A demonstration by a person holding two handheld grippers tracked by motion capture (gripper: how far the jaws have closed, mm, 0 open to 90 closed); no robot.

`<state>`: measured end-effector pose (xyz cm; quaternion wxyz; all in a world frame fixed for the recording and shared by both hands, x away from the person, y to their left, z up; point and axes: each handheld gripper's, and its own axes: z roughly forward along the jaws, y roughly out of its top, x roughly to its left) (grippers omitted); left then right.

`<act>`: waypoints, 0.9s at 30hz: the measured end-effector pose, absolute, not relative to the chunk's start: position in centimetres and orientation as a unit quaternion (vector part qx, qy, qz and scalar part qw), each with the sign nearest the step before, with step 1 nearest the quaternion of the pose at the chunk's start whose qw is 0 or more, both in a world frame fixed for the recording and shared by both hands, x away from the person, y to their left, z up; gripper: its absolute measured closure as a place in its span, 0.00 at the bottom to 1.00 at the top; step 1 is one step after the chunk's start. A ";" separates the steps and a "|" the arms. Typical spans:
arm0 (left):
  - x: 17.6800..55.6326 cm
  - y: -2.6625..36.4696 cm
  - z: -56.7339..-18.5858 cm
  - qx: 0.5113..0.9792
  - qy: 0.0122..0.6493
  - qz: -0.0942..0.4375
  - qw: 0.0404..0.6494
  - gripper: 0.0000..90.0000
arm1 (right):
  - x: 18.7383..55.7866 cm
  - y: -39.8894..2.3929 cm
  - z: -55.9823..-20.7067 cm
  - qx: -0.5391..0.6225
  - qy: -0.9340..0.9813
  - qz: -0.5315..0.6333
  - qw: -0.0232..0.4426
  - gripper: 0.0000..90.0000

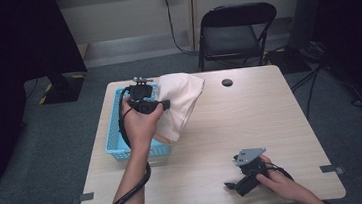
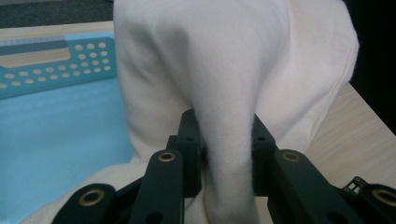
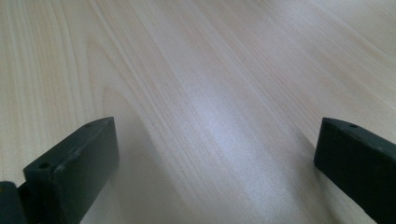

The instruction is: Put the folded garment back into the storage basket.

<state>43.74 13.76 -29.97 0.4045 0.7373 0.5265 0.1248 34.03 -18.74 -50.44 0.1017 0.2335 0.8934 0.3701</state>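
Note:
A cream cloth hangs over the right rim of a light blue perforated basket at the table's left. My left gripper is raised beside the basket and shut on a fold of that cloth, which bulges up between the jaws. The basket's blue floor lies to the left below it. My right gripper rests low near the table's front right edge, jaws wide open over bare wood with nothing between them.
The light wood table has a small dark round hole near its far edge. A black folding chair stands behind the table. Cables trail on the grey carpet at the right.

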 end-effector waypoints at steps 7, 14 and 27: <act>43.8 14.7 -29.9 0.727 0.537 0.137 0.405 0.82 | 34.0 -18.7 -50.4 0.233 0.893 0.370 0.102 0.00; 43.8 15.7 -30.0 0.710 0.553 0.149 0.409 0.82 | 34.0 -18.7 -50.4 0.233 0.893 0.370 0.102 0.00; 44.4 17.1 -30.7 0.690 0.578 0.166 0.403 0.82 | 34.0 -18.7 -50.4 0.234 0.893 0.370 0.102 0.00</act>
